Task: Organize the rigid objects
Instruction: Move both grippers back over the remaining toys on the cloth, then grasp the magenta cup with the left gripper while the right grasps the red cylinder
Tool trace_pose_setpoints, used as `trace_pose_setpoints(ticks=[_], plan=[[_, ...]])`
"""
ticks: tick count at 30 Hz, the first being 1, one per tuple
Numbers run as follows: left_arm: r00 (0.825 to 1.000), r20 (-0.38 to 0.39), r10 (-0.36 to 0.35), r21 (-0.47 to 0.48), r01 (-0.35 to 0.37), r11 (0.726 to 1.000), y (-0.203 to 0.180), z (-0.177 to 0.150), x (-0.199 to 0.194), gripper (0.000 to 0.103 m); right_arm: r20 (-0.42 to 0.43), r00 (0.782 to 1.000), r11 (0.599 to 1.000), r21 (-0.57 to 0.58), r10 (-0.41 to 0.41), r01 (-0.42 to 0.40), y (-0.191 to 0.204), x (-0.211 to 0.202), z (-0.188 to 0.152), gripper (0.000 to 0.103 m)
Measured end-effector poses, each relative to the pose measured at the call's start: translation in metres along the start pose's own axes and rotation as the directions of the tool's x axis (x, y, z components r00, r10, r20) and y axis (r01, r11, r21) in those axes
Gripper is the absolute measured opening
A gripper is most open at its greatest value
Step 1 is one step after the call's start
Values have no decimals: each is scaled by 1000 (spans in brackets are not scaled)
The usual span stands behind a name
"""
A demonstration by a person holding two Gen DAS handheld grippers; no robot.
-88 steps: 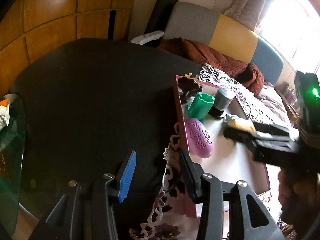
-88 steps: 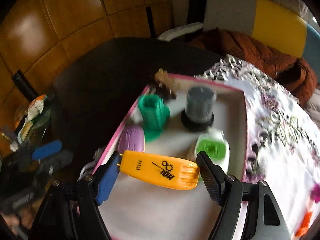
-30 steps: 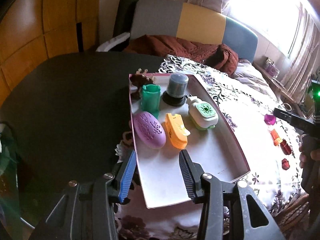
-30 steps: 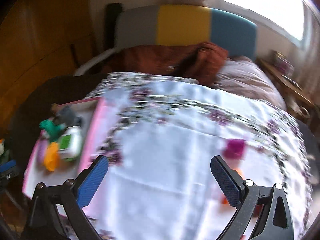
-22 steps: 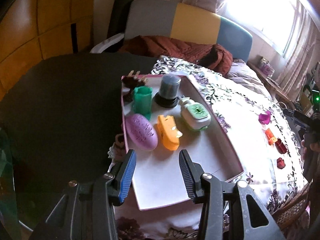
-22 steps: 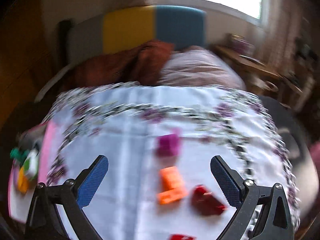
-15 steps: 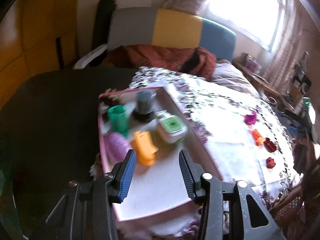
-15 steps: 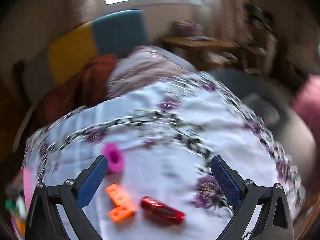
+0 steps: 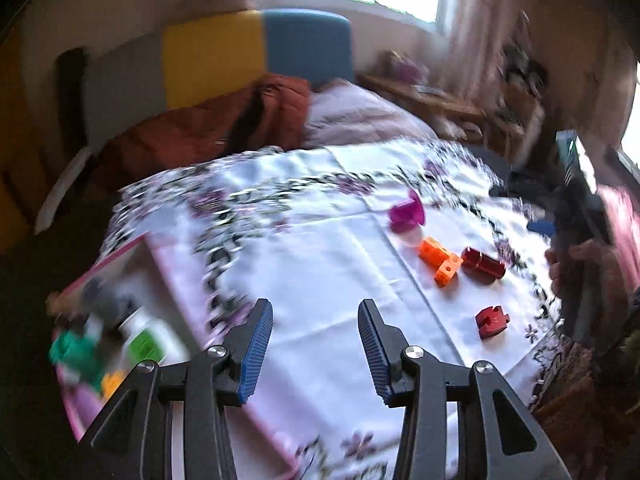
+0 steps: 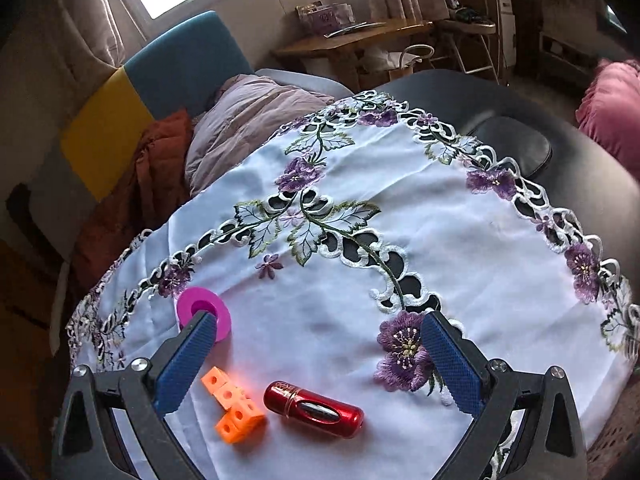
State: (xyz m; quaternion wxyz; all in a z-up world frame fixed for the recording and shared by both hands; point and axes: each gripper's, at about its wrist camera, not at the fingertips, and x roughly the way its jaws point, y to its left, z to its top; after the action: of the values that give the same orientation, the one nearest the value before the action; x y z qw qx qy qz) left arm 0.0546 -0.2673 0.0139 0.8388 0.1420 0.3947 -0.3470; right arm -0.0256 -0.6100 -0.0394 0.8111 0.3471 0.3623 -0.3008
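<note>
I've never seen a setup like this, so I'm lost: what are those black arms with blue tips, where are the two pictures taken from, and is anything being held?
No robot here: a person holds a pair of tongs in each hand, with a camera on each looking along its fingers. One picture looks past the left tongs, the other past the right tongs. Both stand open and hold nothing. On the flowered tablecloth lie a pink ring, an orange block piece, a red metal cylinder and a small red piece. At the left picture's edge, blurred, a pink-rimmed tray already holds several things.
</note>
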Motion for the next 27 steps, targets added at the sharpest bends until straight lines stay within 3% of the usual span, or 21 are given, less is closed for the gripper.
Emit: trace_pose_setpoints(ticks=[8, 15, 22, 27], plan=[[992, -107, -65, 171, 83, 982, -47, 39, 79, 45, -12, 999, 998, 27, 50, -50, -2, 0, 1, 103], [985, -137, -102, 272, 137, 953, -74, 73, 127, 45, -34, 995, 995, 31, 93, -92, 1, 2, 1, 103], [970, -181, -163, 405, 225, 887, -97, 96, 166, 46, -56, 991, 992, 37, 123, -121, 1, 5, 1, 103], [962, -215, -170, 520, 260, 814, -111, 101, 187, 47, -60, 987, 988, 51, 148, -145, -1, 5, 1, 103]])
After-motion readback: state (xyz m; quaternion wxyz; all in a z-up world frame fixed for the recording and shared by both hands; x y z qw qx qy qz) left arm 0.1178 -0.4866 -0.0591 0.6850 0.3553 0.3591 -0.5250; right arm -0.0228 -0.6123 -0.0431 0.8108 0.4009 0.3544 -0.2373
